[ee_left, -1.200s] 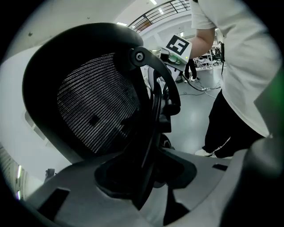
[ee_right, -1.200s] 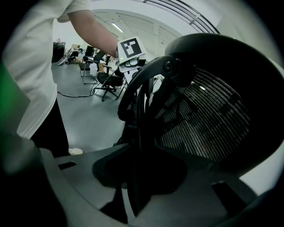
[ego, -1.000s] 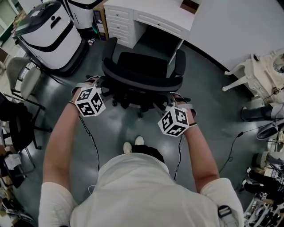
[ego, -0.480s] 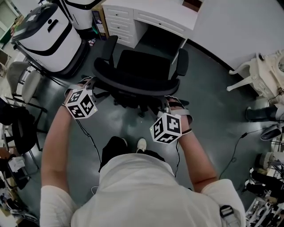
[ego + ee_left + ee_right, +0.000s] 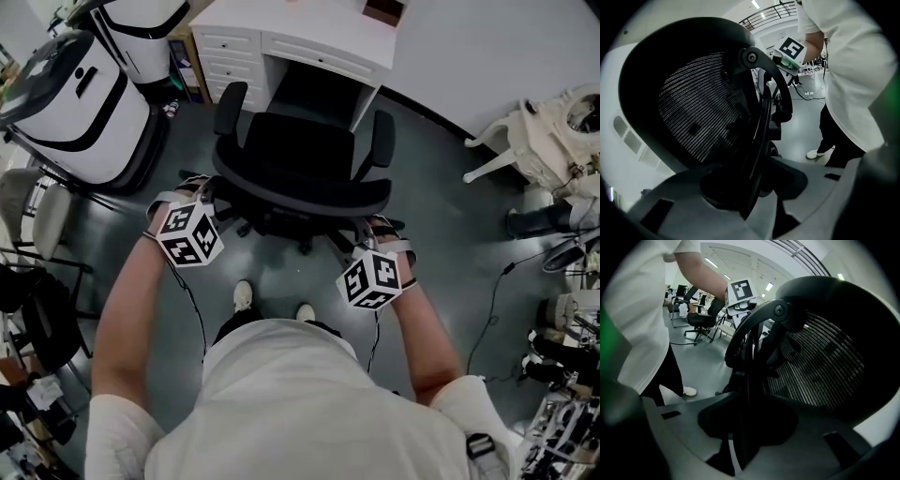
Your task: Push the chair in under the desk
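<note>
A black office chair (image 5: 300,150) with a mesh backrest (image 5: 698,117) stands on the grey floor, its seat facing the kneehole of the white desk (image 5: 309,28). My left gripper (image 5: 211,186) is shut on the backrest's left rim, which runs between its jaws in the left gripper view (image 5: 754,187); those jaws have just closed slightly tighter. My right gripper (image 5: 370,227) is shut on the right rim, seen close up in the right gripper view (image 5: 745,427) beside the mesh (image 5: 820,366). The chair's armrests reach almost to the desk front.
A large white-and-black machine (image 5: 75,94) stands left of the desk, with a grey chair (image 5: 28,206) below it. A white plastic chair (image 5: 534,141), cables (image 5: 487,309) and clutter lie to the right. The person's shoes (image 5: 242,295) are just behind the chair base.
Both grippers and the chair have moved toward the desk, so the armrests are nearer the kneehole. The person has stepped forward behind the chair.
</note>
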A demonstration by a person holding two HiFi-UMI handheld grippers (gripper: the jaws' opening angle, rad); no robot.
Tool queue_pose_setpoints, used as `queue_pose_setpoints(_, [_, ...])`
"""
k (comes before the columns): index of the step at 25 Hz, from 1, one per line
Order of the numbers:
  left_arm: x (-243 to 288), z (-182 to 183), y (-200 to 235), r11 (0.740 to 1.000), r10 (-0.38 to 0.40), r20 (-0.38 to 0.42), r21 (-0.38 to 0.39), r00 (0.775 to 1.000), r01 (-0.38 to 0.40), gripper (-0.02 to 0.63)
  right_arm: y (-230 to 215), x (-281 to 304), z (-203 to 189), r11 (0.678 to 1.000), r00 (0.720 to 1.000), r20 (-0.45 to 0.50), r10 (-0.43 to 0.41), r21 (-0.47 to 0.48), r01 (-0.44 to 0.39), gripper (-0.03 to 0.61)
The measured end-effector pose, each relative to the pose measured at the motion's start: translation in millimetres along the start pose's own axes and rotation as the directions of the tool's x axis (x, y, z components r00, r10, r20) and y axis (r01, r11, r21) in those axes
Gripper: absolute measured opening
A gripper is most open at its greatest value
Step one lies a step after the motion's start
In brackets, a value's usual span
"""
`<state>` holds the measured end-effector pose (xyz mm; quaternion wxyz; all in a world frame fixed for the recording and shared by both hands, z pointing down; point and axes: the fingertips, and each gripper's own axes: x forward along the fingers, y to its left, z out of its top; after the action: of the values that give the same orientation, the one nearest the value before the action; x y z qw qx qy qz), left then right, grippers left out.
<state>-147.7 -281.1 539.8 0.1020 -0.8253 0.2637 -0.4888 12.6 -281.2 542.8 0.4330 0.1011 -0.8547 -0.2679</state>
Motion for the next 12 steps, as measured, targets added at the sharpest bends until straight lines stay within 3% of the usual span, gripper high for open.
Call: queue_pose_setpoints(12, [26.1, -13.2, 50.4, 0.995, -0.095, 0.006, 0.025, 0.995, 0.095, 0.146, -42.1, 35.1, -8.5, 0.999, 0.999, -0.032, -0.014, 0.031, 0.015, 0.12])
